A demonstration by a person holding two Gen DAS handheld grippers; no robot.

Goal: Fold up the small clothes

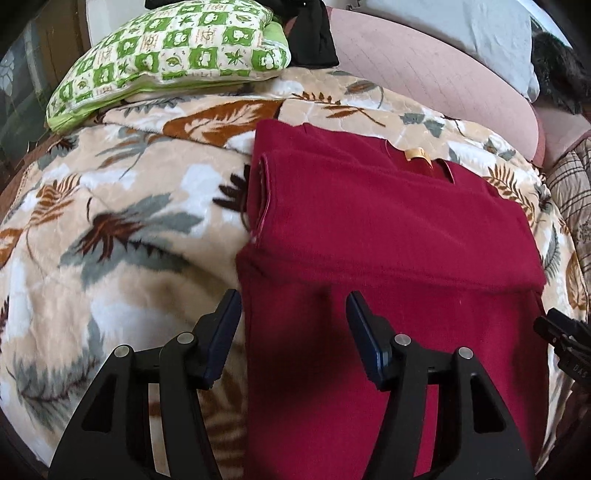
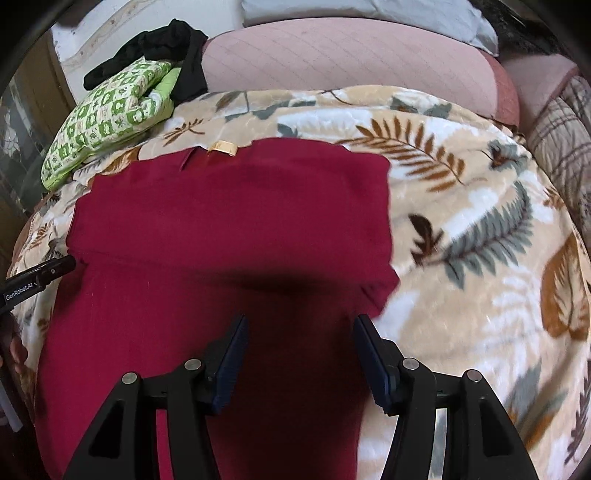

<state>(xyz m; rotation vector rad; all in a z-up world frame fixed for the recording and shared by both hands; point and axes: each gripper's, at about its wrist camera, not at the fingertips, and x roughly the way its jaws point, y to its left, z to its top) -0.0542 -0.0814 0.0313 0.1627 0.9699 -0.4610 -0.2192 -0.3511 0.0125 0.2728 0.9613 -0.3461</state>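
Note:
A dark red garment [image 1: 369, 221] [image 2: 221, 221] lies flat on the leaf-patterned blanket [image 1: 110, 221] [image 2: 480, 221]. Its sides are folded inward and a yellow neck label [image 1: 417, 153] [image 2: 221, 147] shows at the far end. A cross fold edge runs over its middle. My left gripper [image 1: 293, 299] hovers open over the garment's near left edge, with nothing pinched between its blue pads. My right gripper [image 2: 301, 323] is open above the near right edge, also holding nothing. Each gripper shows at the rim of the other view, the right gripper [image 1: 565, 343] and the left gripper [image 2: 37, 280].
A green checked pillow [image 1: 166, 62] [image 2: 107, 110] sits at the far left with a black garment [image 1: 314, 33] [image 2: 166, 40] beside it. A pink cushion [image 1: 424, 74] [image 2: 351, 62] lies along the back. Plaid bedding [image 2: 561, 147] is bunched at the right.

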